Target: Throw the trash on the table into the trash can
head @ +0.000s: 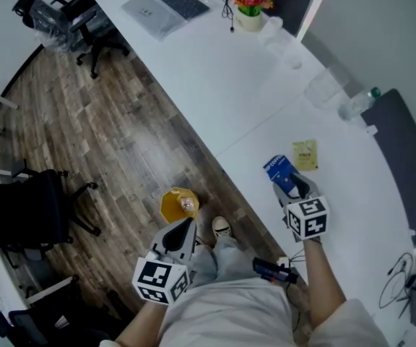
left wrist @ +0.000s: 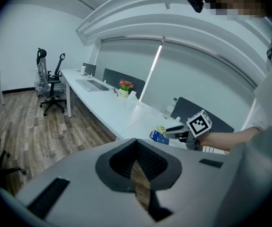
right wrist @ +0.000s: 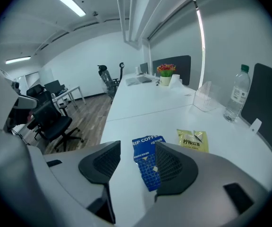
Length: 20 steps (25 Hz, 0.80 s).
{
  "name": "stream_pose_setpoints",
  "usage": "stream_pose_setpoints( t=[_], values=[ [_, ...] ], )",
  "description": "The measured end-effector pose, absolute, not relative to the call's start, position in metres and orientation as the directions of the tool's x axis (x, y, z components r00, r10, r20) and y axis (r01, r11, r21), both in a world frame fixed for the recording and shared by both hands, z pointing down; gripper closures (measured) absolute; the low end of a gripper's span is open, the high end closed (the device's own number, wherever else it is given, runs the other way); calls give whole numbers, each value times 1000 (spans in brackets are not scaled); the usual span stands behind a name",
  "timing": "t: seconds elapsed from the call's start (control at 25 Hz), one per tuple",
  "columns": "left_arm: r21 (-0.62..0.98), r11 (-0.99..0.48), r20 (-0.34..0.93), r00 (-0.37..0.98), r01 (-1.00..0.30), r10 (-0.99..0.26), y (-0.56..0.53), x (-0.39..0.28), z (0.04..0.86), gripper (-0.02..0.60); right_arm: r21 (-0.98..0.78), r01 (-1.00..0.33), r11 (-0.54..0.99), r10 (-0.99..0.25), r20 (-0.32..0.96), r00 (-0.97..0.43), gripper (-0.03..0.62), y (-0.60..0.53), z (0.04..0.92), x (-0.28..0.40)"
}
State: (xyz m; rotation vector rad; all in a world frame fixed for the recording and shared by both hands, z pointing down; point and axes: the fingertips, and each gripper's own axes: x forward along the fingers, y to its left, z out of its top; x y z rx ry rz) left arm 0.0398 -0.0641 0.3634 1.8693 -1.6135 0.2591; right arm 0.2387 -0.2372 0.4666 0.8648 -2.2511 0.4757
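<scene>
A blue coffee packet (head: 279, 168) (right wrist: 148, 167) lies flat on the white table (head: 222, 85), with a yellow tea packet (head: 305, 155) (right wrist: 192, 140) just beyond it. My right gripper (head: 289, 183) (right wrist: 136, 150) hovers low over the blue packet, open, its jaws standing either side of the packet without pressing it. A yellow trash can (head: 180, 204) with some trash inside stands on the wooden floor beside the table. My left gripper (head: 185, 226) (left wrist: 136, 145) hangs shut and empty above the floor, close to the can. In the left gripper view the right gripper (left wrist: 168, 129) shows above both packets.
A water bottle (head: 360, 103) (right wrist: 235, 93) and a clear container (right wrist: 203, 96) stand at the table's far side. Further along are a flower pot (head: 250, 6) and a laptop (head: 168, 6). Office chairs (head: 42, 208) stand on the floor. The person's shoe (head: 221, 228) is by the can.
</scene>
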Motion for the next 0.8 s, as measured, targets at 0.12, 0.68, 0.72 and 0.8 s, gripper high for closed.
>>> stream_pose_setpoints(
  t=[0.12,0.68,0.72,0.8],
  values=[
    [348,-14,557,218,-938,-802,-66,40,374,581,-87,-687,721,-432,718,-545,320,-255,481,238],
    [383,64,589,191,-921,-785,-80,36,396,581,-7,-595,803,-329,828,-454,204,-274,537,235],
    [386,66,591,191,-920,-784,-80,36,398,581,-12,-596,803,-325,829,-455,204,-274,538,235],
    [391,71,592,192,-918,-783,-81,38,399,581,-17,-601,799,-321,833,-451,205,-275,539,236]
  ],
)
